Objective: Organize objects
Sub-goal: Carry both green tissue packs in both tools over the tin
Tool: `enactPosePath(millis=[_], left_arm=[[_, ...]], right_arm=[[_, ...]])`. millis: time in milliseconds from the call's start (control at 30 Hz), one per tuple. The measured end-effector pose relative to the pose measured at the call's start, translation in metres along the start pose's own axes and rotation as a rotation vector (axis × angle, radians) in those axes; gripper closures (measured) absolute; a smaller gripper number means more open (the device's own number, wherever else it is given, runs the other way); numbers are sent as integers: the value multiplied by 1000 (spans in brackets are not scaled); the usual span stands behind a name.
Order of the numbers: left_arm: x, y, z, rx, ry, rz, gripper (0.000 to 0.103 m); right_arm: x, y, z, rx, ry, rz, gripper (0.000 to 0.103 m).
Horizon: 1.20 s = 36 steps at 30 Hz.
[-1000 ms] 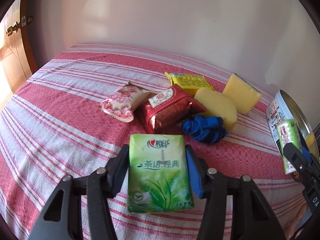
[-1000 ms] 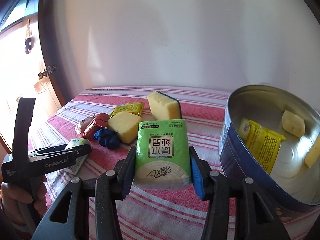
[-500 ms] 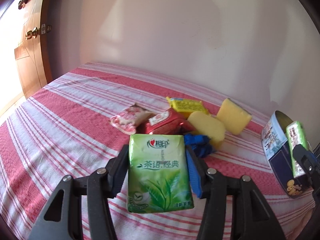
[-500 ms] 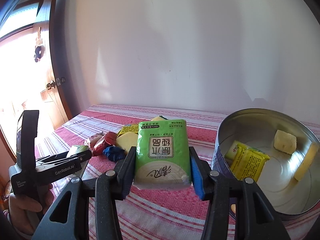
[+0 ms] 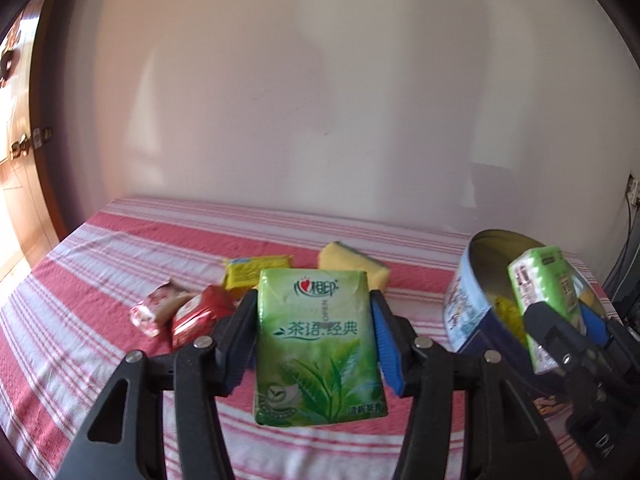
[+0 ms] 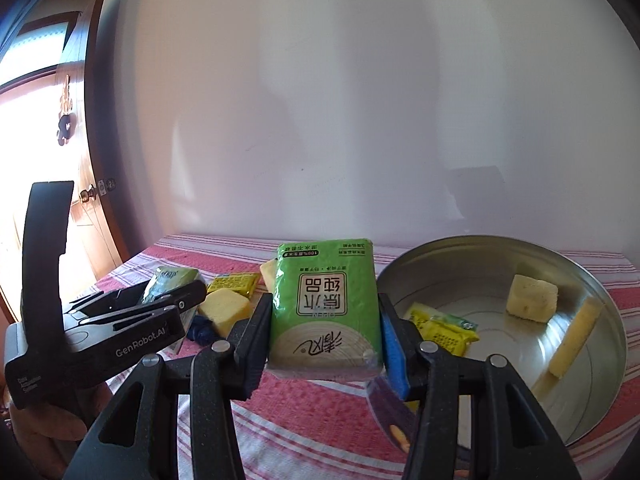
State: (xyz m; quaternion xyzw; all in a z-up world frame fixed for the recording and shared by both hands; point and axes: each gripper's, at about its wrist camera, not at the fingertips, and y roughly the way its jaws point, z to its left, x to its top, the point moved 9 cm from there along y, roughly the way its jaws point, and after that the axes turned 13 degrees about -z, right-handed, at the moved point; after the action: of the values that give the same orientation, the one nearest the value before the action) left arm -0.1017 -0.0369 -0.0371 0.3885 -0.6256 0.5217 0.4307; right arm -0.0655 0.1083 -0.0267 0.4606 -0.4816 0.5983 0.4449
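Observation:
My left gripper (image 5: 314,344) is shut on a green tea-leaf tissue pack (image 5: 318,348) and holds it above the red striped cloth (image 5: 80,280). My right gripper (image 6: 324,320) is shut on a second green tissue pack (image 6: 325,304), held in the air by the left rim of the round metal tin (image 6: 600,320). The tin holds a yellow packet (image 6: 440,330) and yellow sponge pieces (image 6: 532,298). The right gripper with its pack also shows in the left wrist view (image 5: 556,320), over the tin (image 5: 464,304). The left gripper also shows in the right wrist view (image 6: 160,300).
On the cloth lie a pink snack packet (image 5: 158,308), a red snack packet (image 5: 198,316), a yellow packet (image 5: 256,270), yellow sponges (image 5: 356,264) and a blue crumpled thing (image 6: 202,330). A white wall stands behind; a wooden door (image 6: 80,220) is at the left.
Both grippers have lifted with their tissue packs and tilted up. The right one has come closer to the tin's rim, and the left one has moved toward the tin.

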Motion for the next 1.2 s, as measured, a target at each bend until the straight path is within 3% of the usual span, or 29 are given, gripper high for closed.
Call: enactPosePath(millis=[433, 767, 1033, 1200], left_arm=[[20, 3, -81, -88, 91, -50, 49], [28, 16, -123, -148, 101, -56, 49], [24, 29, -167, -200, 130, -41, 49], [13, 38, -179, -217, 145, -22, 49]], right_arm=[[18, -18, -51, -96, -14, -64, 51], [28, -26, -95, -206, -30, -93, 51], [33, -31, -124, -304, -54, -114, 51], [29, -27, -150, -359, -11, -83, 51]])
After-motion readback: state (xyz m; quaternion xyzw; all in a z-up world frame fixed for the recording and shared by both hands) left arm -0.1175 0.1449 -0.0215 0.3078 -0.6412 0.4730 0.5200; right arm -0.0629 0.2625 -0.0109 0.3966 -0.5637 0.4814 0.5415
